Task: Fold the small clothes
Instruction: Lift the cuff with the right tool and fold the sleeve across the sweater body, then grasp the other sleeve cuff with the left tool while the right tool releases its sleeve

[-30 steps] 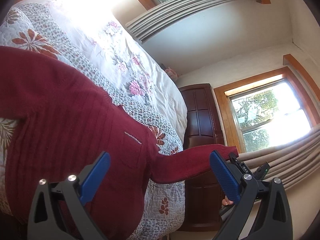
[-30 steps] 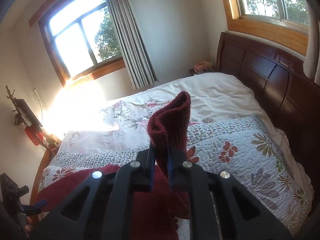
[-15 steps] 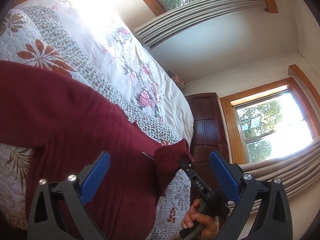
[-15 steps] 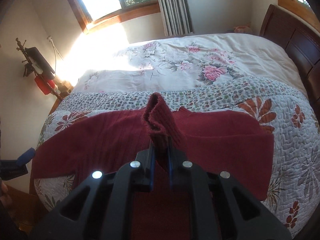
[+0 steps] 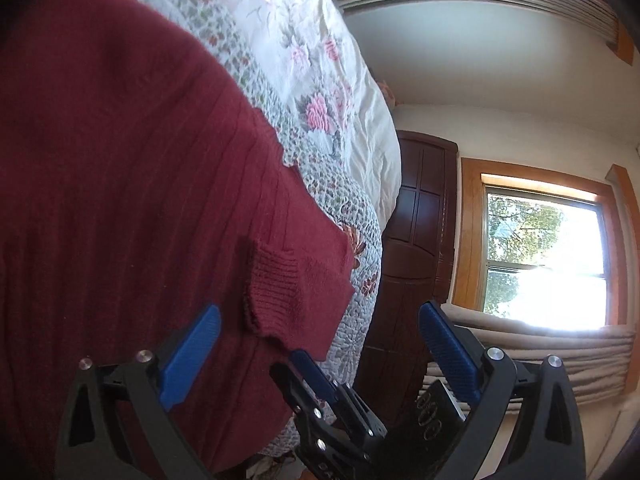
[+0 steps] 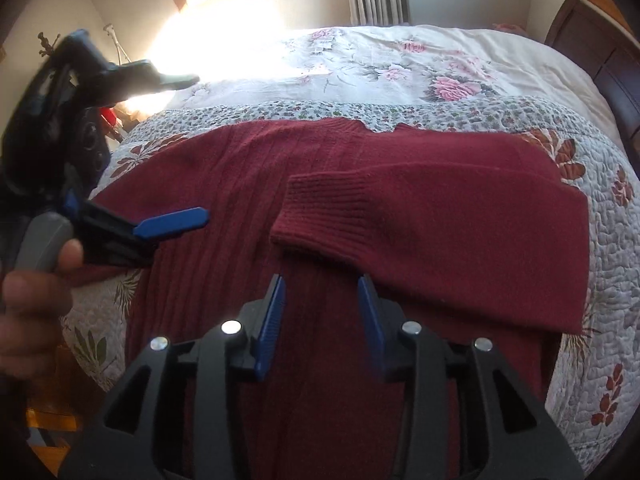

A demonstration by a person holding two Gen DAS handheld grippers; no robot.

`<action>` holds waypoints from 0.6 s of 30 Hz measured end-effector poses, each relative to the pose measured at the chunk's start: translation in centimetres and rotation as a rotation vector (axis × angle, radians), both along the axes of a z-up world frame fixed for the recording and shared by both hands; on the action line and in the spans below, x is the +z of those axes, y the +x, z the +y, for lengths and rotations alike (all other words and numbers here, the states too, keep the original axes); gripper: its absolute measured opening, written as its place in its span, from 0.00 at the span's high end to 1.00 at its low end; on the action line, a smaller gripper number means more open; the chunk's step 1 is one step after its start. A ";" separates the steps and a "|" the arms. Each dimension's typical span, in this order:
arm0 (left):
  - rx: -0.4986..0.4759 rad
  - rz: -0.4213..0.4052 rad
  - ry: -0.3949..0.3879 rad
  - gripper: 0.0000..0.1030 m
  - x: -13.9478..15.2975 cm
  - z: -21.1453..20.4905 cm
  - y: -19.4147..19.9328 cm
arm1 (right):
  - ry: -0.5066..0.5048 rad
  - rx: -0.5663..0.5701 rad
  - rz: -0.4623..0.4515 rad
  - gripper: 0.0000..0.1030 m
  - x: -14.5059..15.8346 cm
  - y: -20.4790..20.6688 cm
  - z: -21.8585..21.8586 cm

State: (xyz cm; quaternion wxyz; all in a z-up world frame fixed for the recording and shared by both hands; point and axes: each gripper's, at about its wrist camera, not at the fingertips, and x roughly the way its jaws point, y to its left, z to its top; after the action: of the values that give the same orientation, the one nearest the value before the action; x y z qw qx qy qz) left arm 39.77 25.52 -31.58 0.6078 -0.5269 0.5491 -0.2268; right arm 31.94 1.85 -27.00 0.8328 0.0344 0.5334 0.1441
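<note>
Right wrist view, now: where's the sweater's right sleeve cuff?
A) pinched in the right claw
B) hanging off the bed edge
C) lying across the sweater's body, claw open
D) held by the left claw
C: the ribbed cuff lies flat across the sweater, just ahead of the open, empty right claw.

Hardly any writing can be read. In the left wrist view, white characters, perhaps "000", stand on a black block (image 5: 434, 412) of the right gripper (image 5: 320, 384), too blurred to read surely. The maroon sweater (image 6: 400, 208) and floral quilt (image 6: 600, 248) show no legible label.
</note>
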 end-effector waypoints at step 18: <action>-0.255 0.047 0.186 0.66 -2.1 -6.5 3.4 | 0.100 -0.225 0.079 0.58 0.7 -9.0 -6.2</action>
State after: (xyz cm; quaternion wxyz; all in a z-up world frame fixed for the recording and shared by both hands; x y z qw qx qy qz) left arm 43.15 18.99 -33.70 0.6072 -0.3997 0.6442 -0.2379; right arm 22.95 -4.36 -26.35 0.8193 0.1413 0.5507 0.0745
